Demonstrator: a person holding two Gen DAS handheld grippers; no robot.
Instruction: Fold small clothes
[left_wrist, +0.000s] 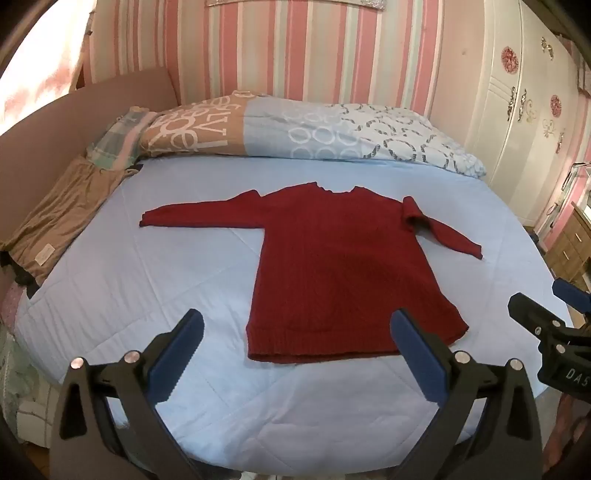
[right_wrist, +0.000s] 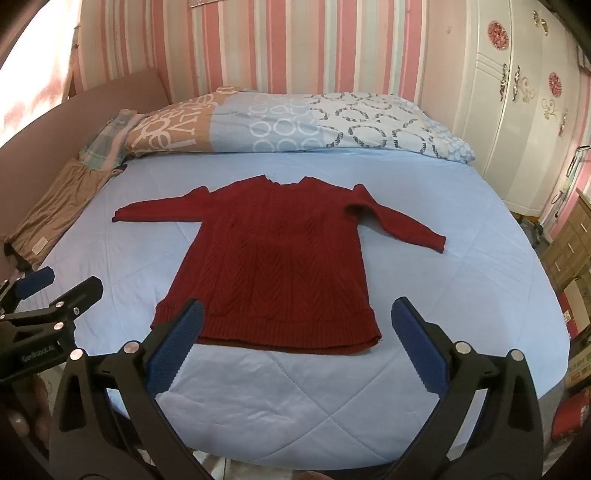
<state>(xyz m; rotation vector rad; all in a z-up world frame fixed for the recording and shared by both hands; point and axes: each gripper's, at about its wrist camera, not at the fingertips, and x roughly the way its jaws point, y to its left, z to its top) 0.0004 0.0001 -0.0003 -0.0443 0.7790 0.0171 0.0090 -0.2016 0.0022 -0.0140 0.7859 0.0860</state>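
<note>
Both sets of jaws gape wide and empty. The left gripper (left_wrist: 295, 350) hovers over the near-left hem corner of the red cable-knit sweater (left_wrist: 332, 258), the right gripper (right_wrist: 295, 343) over the near-right hem. The sweater lies flat on the bed (right_wrist: 480, 277), collar away, sleeves spread sideways. The right wrist view shows the cable pattern; the left shows the right sleeve's kink.

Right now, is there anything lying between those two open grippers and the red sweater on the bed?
Nothing visible. The red sweater lies flat on the blue bedspread, and only bare bedspread separates its hem from the left gripper and right gripper, both open and empty.
</note>
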